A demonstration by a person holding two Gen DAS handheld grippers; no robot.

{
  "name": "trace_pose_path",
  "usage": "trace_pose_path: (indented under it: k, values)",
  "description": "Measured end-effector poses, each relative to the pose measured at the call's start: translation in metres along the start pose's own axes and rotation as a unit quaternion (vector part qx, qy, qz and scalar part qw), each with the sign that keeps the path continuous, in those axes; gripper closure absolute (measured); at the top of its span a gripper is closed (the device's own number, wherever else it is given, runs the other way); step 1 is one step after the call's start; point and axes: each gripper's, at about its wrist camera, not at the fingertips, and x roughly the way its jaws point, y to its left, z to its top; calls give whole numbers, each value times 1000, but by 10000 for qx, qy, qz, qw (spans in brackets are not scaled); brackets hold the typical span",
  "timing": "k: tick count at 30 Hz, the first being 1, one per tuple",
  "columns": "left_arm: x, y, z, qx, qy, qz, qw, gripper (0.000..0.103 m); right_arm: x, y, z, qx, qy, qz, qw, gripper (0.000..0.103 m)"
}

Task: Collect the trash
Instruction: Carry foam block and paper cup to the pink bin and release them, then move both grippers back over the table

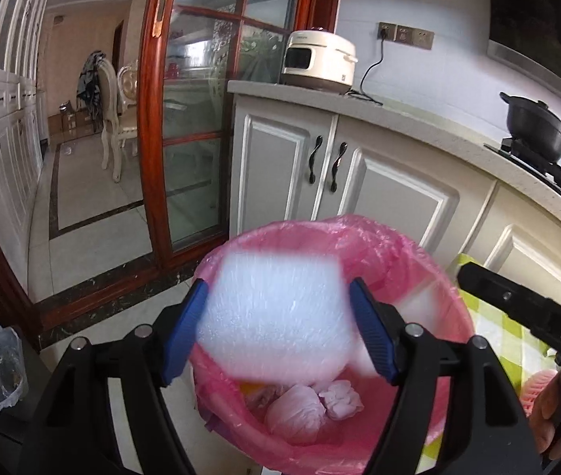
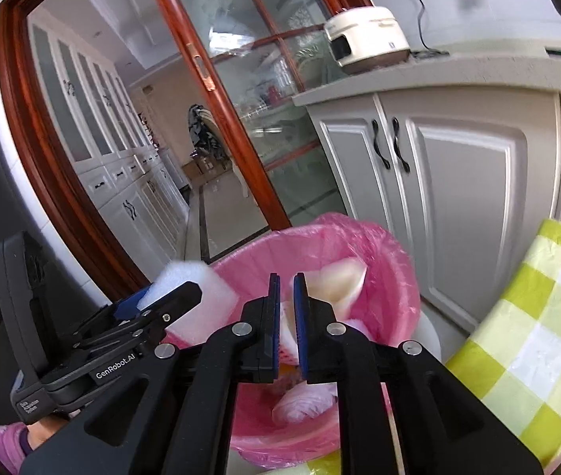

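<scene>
Both tools hang over the pink-lined trash bin (image 1: 430, 301), which stands on the tiled floor (image 1: 94, 213) in front of the grey kitchen cabinets (image 1: 395, 198). The left tool (image 1: 280, 328) has its blue pads (image 1: 183, 328) spread wide with a white foam block (image 1: 276, 312) between them, right above the mouth of the bin; the block looks blurred, and I cannot tell whether the pads are pressing on it or have let it go. The right tool (image 2: 287, 320) has its pads nearly pressed together, with only a narrow slit between them and nothing pinched there. Just beyond its tips, a pale piece of trash (image 2: 339, 283) lies blurred against the far inner wall of the bin liner. Down at the bottom of the bin sit some knotted white bundles (image 1: 300, 415) and a bit of something orange. A green-and-white checked cloth (image 2: 537, 336) covers the surface to the right of the bin. On the desk behind, there is a white rice cooker (image 1: 318, 61), plugged into the wall, and further along a black pot (image 1: 537, 126) on the stove.
</scene>
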Motion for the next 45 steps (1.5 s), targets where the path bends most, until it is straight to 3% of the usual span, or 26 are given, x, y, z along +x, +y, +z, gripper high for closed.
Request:
trace_pose_path:
  k: [7,14,17,19,24,29,37,45]
  values:
    - [-21,-2,-6,73,-148,78,9998,24,-27,-1,-11,98,-115,-71,9999,91]
    - [-72,-18,-22,131,-417,149,9989,13,-88,18,-27,-90,-367,-239,9990,88]
    - [-98,-35,-31,212,-574,152,9980,7,-121,17,-40,9,-500,-400,9979,77]
    - [-114,-45,-37,173,-639,40,9978,7,-145,15,-51,67,-621,-535,9966,70]
    - [-148,-87,-59,43,-688,-539,9962,5,-204,5,-85,161,-766,-1110,9907,68]
    - [-168,-143,-84,311,-663,-1086,9914,5,-258,-20,-116,456,-936,-1737,9793,60]
    - [-183,-231,-128,904,-455,-1836,9778,5,-335,-83,-165,1322,-1281,-2563,9489,53]
    - [-176,-283,-152,1402,-311,-1958,9701,5,-374,-133,-188,1962,-1513,-2889,9247,52]
